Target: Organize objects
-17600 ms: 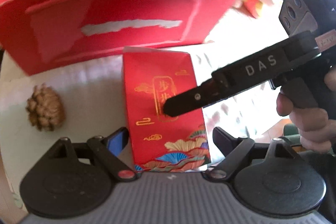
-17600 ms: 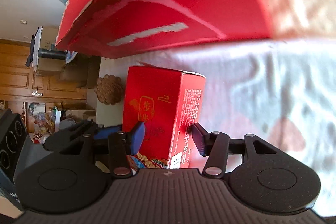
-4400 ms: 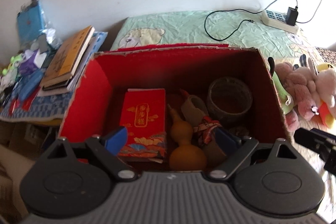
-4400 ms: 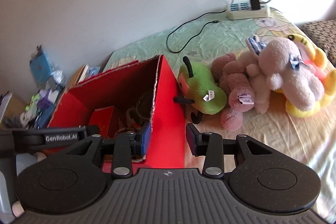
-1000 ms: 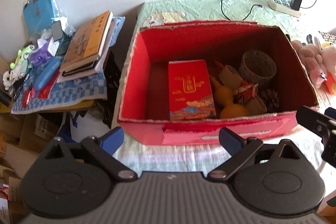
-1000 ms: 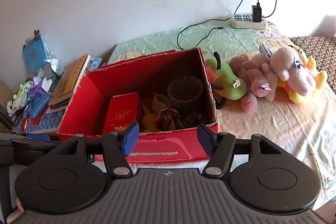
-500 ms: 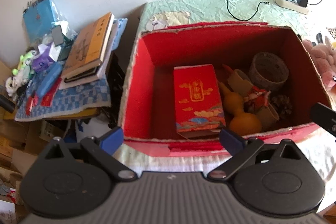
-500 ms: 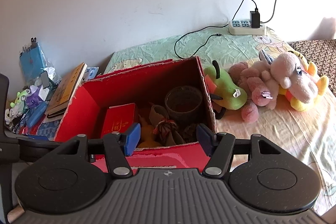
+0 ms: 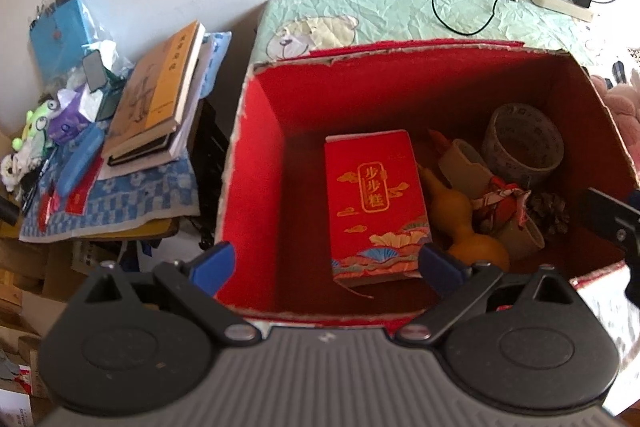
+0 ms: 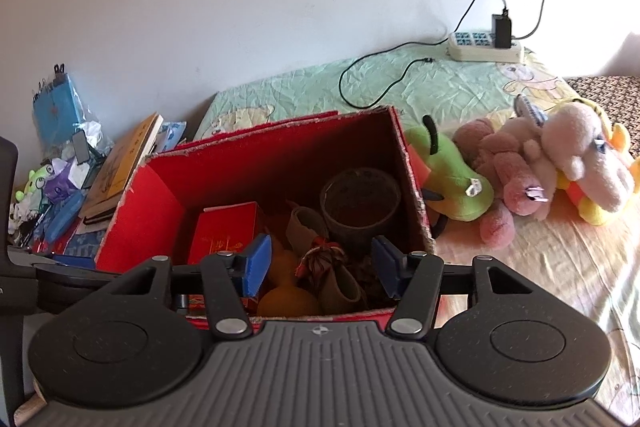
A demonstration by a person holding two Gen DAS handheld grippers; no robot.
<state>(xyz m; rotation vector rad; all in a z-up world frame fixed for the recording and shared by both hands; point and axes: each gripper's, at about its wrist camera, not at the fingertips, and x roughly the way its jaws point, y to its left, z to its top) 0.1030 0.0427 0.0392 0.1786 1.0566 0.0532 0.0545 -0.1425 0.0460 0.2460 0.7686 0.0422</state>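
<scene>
Both wide, empty claws have neared the red box; the right claw is closing.

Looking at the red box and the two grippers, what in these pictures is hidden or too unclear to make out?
- Left wrist view: the right gripper is cut off by the right edge, jaws unseen.
- Right wrist view: the gourd is partly behind the gripper finger and red box wall.
- Book title: too small.
</scene>
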